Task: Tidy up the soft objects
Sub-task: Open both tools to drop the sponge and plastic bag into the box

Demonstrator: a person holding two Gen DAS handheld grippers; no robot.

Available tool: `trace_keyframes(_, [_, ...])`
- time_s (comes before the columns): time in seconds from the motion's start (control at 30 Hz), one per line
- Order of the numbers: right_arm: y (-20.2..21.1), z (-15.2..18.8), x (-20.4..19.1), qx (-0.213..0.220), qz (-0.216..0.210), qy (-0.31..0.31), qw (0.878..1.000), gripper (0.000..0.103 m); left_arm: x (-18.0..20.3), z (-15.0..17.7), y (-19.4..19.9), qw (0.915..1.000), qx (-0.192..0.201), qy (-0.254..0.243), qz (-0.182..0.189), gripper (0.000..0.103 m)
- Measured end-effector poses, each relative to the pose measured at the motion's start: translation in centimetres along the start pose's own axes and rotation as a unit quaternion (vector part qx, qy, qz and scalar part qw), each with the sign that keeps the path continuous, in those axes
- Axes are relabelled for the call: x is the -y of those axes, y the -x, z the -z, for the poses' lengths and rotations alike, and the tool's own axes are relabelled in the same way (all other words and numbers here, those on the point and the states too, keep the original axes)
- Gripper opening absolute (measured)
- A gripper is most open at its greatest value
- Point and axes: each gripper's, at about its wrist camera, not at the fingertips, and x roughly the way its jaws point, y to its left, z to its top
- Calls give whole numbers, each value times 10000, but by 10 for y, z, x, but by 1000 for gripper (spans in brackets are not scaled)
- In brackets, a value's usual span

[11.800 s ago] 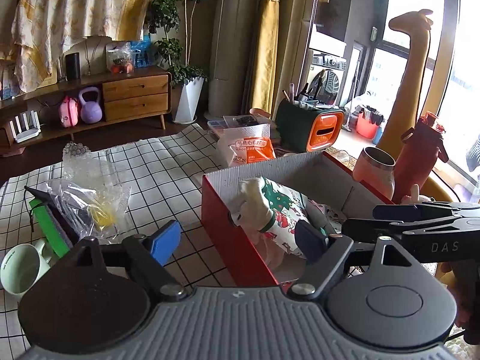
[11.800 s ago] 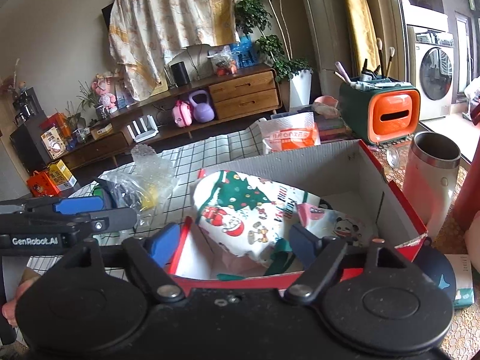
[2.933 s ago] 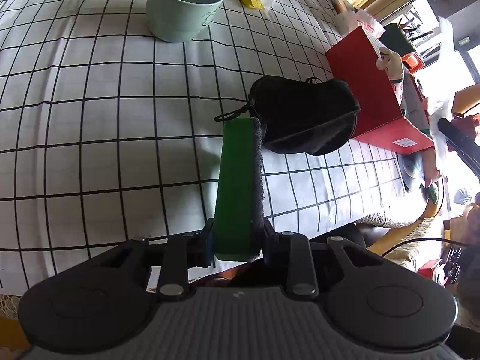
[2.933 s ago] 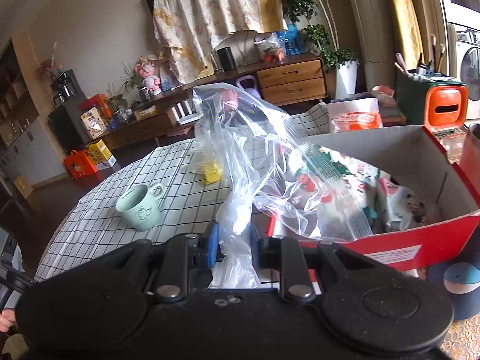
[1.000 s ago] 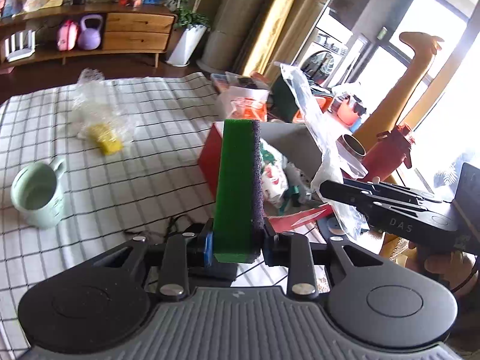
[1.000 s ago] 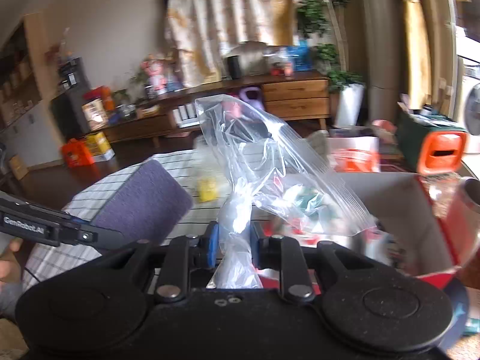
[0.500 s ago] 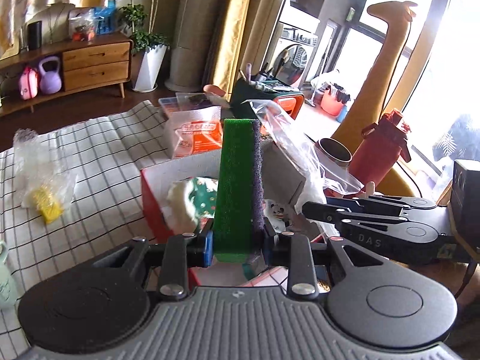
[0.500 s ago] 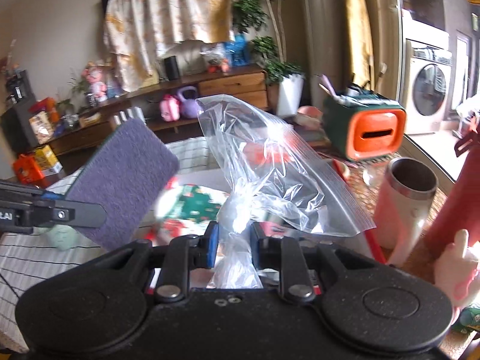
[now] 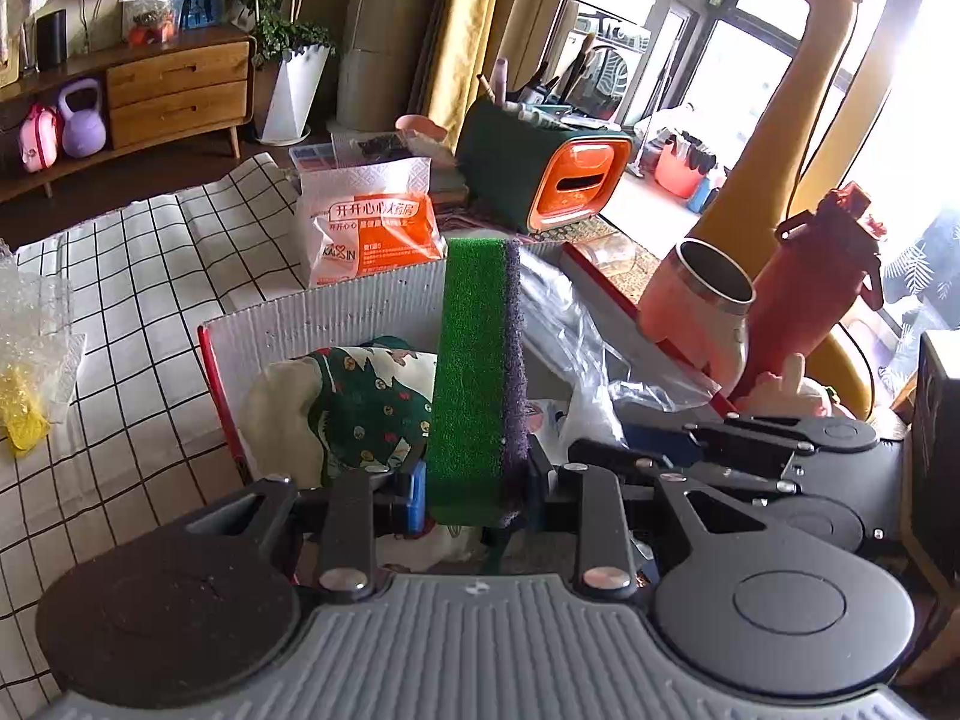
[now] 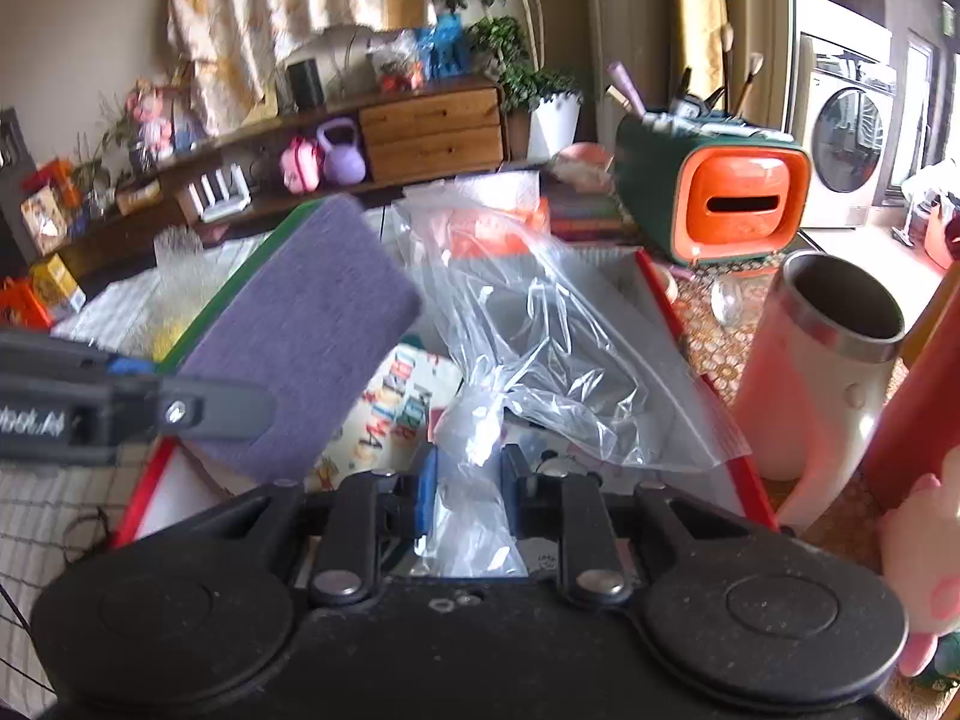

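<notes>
Upright between the left gripper's [image 9: 477, 495] jaws, the green sponge [image 9: 474, 378].

A long wooden sideboard [image 10: 420, 120] runs along the far wall at 11 o'clock, a patterned sheet [image 10: 288, 6] draped above it. Yellow curtains [image 9: 474, 30] hang at 12 o'clock. Bright windows [image 9: 762, 48] glare at 2 o'clock. A washing machine [image 10: 846, 138] stands at 2 o'clock in the right wrist view. The floor [image 9: 150, 174] is dark.
</notes>
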Motion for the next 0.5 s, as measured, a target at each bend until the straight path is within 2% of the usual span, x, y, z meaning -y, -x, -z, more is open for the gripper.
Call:
trace_keyframes(0.3, [-17,14,-3,-240,46,32,9997,22,-10,5,-28,9997,-200,-1,-167,29])
trace_keyframes(0.5, [-17,16,-1,-228,37,-82,9997,29,-18,7,-29,9996,-212,132,-161,30])
